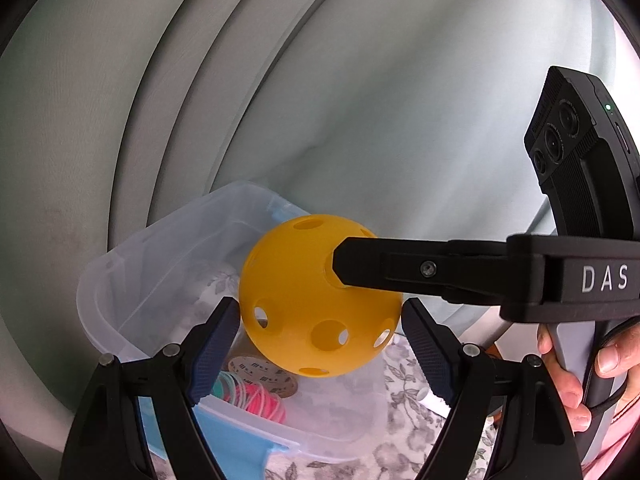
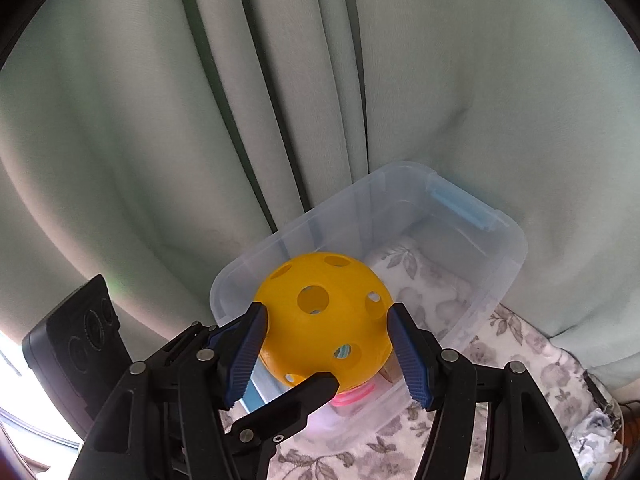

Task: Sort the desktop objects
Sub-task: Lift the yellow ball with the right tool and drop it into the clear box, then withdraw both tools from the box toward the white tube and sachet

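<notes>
a pale green curtain [image 2: 460, 80] fills nearly all the backdrop, hanging in long vertical folds with dark creases between them. below it the desk [image 2: 532, 352] is covered by a white cloth printed with grey leaves and flowers. at the lower left of the right wrist view, bright daylight [image 2: 8, 356] shows past the curtain's edge.

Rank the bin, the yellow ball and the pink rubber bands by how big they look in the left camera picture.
1. Bin: it covers the most picture.
2. Ball: it looks nearly as wide, but it is held up closer to the camera, which flatters it.
3. Rubber bands: the smallest patch, partly hidden inside the bin.
</notes>
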